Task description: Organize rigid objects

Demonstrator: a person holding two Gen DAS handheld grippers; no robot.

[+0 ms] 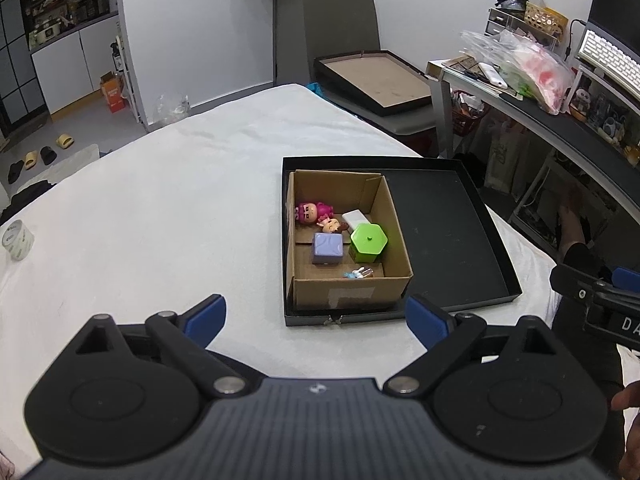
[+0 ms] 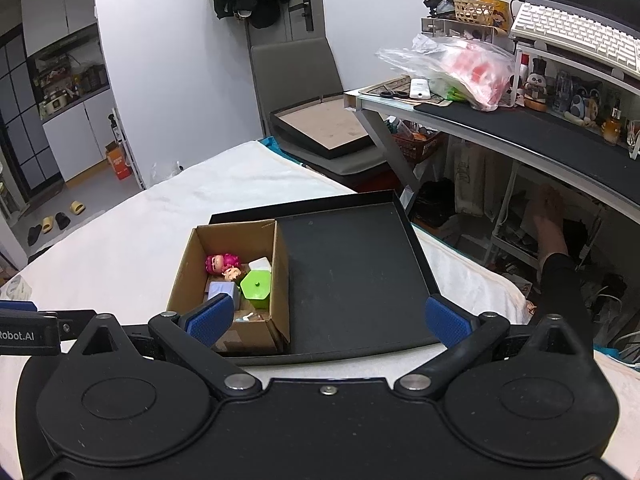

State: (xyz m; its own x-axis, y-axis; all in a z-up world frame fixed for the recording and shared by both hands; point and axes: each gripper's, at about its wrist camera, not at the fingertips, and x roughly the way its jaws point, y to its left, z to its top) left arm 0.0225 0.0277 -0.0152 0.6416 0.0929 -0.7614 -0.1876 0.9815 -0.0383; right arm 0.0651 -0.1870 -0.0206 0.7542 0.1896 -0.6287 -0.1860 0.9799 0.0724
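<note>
A small cardboard box (image 1: 348,292) (image 2: 192,264) stands in the left half of a shallow black tray (image 1: 448,232) (image 2: 352,272) on the white-covered table. Inside it lie a pink-haired figure (image 1: 310,212) (image 2: 220,262), a smaller doll (image 1: 332,225), a lilac cube (image 1: 328,248) (image 2: 222,291), a green hexagonal container (image 1: 368,242) (image 2: 257,285), a white block (image 1: 358,218) and a tiny blue-white piece (image 1: 357,273). My left gripper (image 1: 316,320) hangs open in front of the box with nothing between its blue pads. My right gripper (image 2: 328,320) is open too, over the tray's near edge, empty.
A roll of clear tape (image 1: 18,240) sits at the table's left edge. Behind the table a grey chair (image 1: 360,52) carries a black lid (image 1: 376,80). A cluttered desk (image 2: 520,120) with a plastic bag (image 2: 460,68) and keyboard (image 2: 576,36) runs along the right.
</note>
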